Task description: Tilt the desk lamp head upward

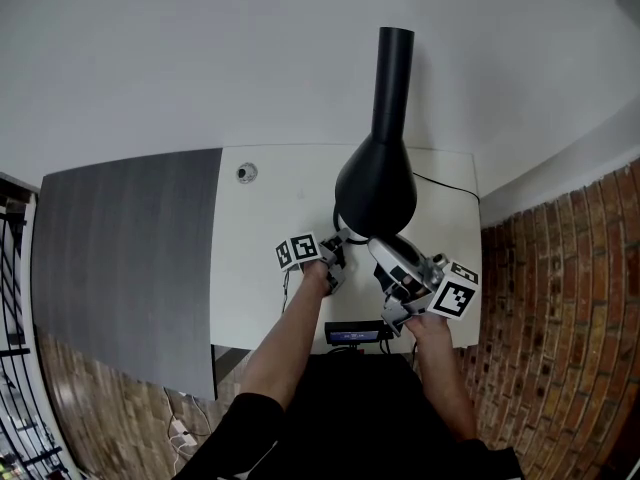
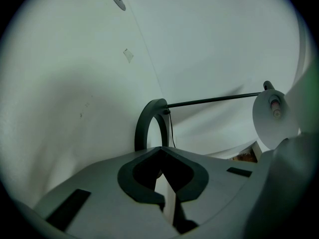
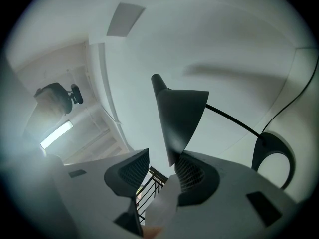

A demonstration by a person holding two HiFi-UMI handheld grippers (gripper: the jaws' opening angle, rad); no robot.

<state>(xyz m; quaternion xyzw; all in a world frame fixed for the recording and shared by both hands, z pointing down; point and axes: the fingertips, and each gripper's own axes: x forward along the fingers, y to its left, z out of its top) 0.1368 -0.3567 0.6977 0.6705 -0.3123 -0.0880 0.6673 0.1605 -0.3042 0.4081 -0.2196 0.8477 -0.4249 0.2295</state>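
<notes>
In the head view the black desk lamp's cone-shaped head hangs over the white desk, its neck pointing away from me. My left gripper sits low under the head. In its own view, my left gripper has its jaws closed around the lamp's black base ring. A thin rod runs to the pale inside of the shade. My right gripper is at the head's near rim. In its view, my right gripper is open. The shade's edge rests against the right pad, apart from the left pad.
A dark grey panel adjoins the desk on the left, and a brick wall on the right. A round grommet sits near the desk's back. The lamp cable trails right. A small dark device lies at the front edge.
</notes>
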